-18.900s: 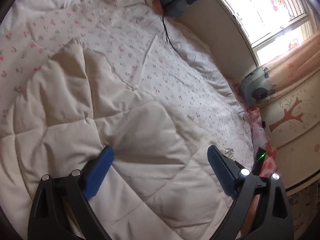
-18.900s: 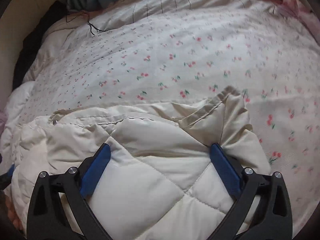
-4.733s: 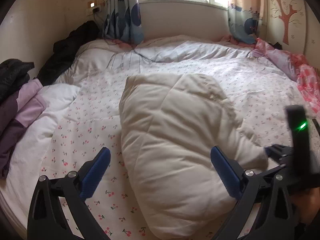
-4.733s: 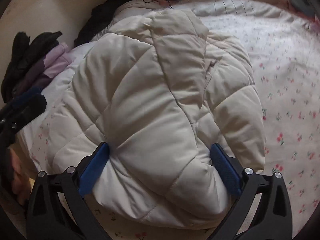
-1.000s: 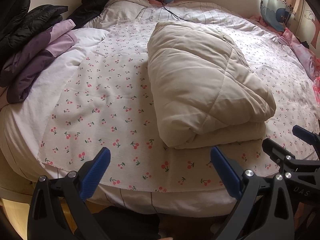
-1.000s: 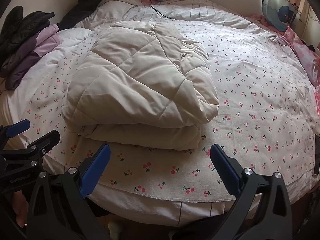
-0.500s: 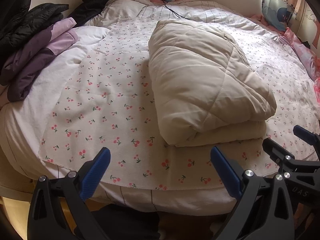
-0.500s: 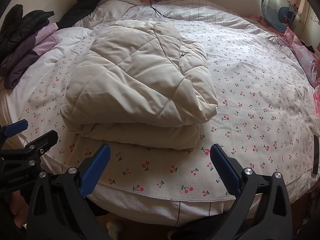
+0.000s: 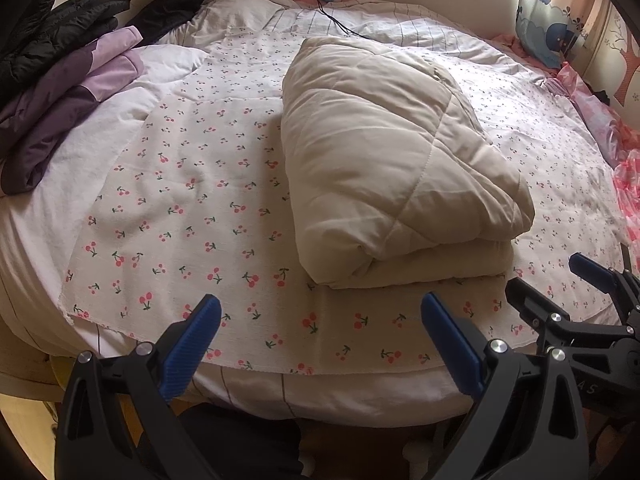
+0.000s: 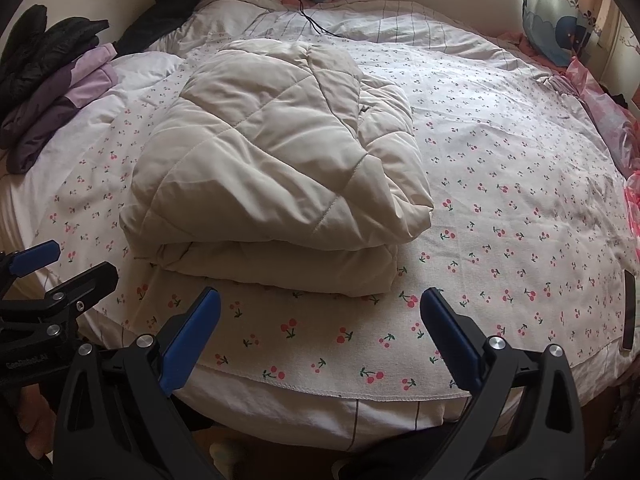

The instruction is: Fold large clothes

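Far left on bed (image 9: 168, 208): purple jacket (image 9: 68, 108) piled with black jacket (image 9: 60, 36) above it. Your left claw (image 9: 316, 336) hangs off near bed edge, jaws wide, holding nothing. Cream padded coat (image 9: 384, 168) lies folded in thick bundle mid-bed on cherry-print sheet (image 10: 520, 184), fold edge facing you, well apart from both claws. Your right claw (image 10: 320, 330) likewise wide, empty, just short of coat. Far right: pink fabric (image 9: 628, 184) at bed edge, curtain (image 10: 560, 24) behind.

home bedroom: bed (image 9: 168, 184) with cherry-print sheet, window curtain (image 9: 560, 8).
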`<state>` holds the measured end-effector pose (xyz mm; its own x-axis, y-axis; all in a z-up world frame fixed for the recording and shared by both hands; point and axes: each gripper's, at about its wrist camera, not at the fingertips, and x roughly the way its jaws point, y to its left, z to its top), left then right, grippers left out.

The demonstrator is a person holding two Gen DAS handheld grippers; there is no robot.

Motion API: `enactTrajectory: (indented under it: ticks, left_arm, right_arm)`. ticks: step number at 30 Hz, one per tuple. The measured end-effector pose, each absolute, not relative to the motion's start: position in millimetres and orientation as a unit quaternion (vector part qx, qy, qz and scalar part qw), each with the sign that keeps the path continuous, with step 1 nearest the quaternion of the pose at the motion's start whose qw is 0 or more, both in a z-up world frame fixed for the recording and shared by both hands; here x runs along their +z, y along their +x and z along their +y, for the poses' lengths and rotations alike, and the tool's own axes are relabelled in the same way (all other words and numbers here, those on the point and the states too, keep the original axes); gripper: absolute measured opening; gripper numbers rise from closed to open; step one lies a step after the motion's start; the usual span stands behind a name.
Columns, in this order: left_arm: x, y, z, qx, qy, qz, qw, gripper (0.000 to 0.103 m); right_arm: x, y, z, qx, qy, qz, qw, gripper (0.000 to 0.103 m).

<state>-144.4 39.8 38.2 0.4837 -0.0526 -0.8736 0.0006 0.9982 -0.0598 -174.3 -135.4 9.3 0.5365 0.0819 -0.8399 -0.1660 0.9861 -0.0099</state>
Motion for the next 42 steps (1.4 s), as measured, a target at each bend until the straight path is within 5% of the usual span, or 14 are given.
enactTrajectory:
  ticks: [31, 42]
  left_arm:
    - [39, -147, 40, -0.032, -0.042, 0.511, 0.858, 0.096]
    - [55, -160, 40, 0.011, -0.009, 0.445, 0.895, 0.093]
  right_arm:
    - [0, -174, -137, 0.072, -0.044, 0.484, 0.871, 0.096]
    - [-4, -175, -140, 0.074, -0.035, 0.488, 0.869, 0.096]
